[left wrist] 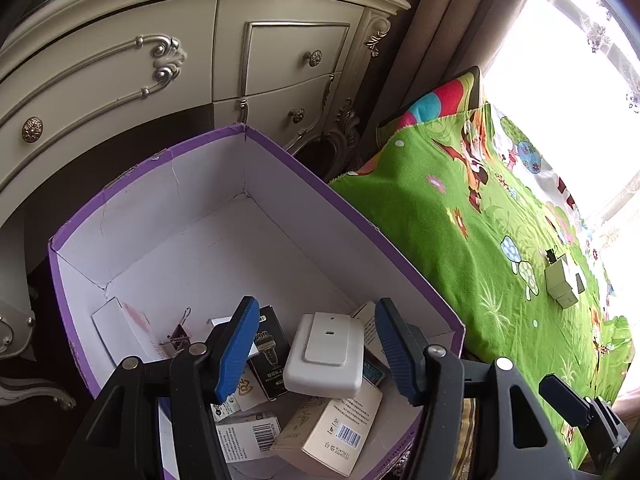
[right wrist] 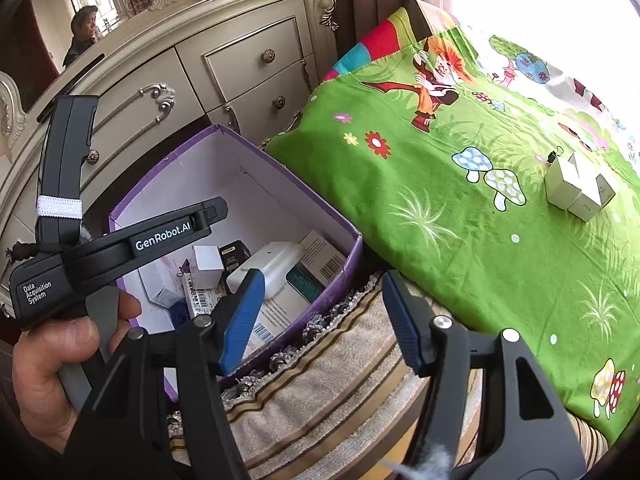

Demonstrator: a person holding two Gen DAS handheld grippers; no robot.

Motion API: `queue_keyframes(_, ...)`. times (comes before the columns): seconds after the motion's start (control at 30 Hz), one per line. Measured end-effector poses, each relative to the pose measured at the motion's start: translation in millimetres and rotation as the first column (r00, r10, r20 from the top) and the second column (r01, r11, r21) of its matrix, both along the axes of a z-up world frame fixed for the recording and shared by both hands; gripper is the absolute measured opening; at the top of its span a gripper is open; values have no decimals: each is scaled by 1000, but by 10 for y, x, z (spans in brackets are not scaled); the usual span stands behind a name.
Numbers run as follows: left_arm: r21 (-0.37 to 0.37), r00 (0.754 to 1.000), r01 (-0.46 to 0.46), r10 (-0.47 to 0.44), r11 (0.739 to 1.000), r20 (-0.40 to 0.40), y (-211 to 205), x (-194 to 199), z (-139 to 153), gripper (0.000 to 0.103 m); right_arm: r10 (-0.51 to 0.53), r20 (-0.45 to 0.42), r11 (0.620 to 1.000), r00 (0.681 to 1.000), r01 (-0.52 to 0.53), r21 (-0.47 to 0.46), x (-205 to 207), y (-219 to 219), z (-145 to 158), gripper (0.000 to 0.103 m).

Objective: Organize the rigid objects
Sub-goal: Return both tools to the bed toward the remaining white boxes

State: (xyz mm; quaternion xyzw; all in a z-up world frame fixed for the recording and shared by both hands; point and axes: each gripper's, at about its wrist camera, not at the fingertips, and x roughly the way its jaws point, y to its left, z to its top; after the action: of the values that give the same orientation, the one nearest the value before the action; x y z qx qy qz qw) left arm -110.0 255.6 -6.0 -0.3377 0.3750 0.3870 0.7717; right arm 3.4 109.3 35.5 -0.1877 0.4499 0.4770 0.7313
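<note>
A purple box (left wrist: pixel 352 216) with a white inside holds several small cartons, a binder clip (left wrist: pixel 180 334) and a white plastic device (left wrist: pixel 326 356). My left gripper (left wrist: pixel 316 350) is open and empty just above the device, inside the box's near end. My right gripper (right wrist: pixel 320 320) is open and empty over the striped cloth beside the box (right wrist: pixel 320 216). The left gripper's body (right wrist: pixel 120 248) shows in the right wrist view above the box. Two small white cartons (right wrist: pixel 576 188) and a dark binder clip (right wrist: pixel 553 157) lie on the green blanket; they also show in the left wrist view (left wrist: pixel 562 280).
A cream dresser (left wrist: pixel 120 72) with drawers stands behind the box. The bed with the green cartoon blanket (right wrist: pixel 460 220) is to the right, a bright window beyond. A striped towel (right wrist: pixel 340 380) with a lace trim lies at the bed's near edge.
</note>
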Motion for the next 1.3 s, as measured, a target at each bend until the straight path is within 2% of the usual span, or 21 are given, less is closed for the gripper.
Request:
queue_keyframes(0.33,14,995,95,-95,995,-23,-259,436,56,61,-141,-2,990,990,141,7,506,-484,-11,68)
queue_keyframes(0.63,29,974,227,-227,974,-11,-601,1022,146,61,-289,-22,957,957,289,5,1030,-1018,-81,69)
queue_keyframes(0.87,58,938,347,-348,936,5,-921,1631,227,61,-399,1,917,917,399,-2,1454,-1425,-120,69)
queue_keyframes(1.0,78,909,413,-416,907,13,-1104,2001,271,61,-482,16,876,876,482,6,1721,-1678,-161,72)
queue_keyframes(1.13,91,875,479,-483,873,26,-1257,2338,309,61,-551,-12,834,835,551,9,1977,-1887,-218,73)
queue_keyframes(1.3,87,848,524,-529,847,41,-1354,2735,304,61,-578,-13,816,816,578,24,2196,-1967,-229,73)
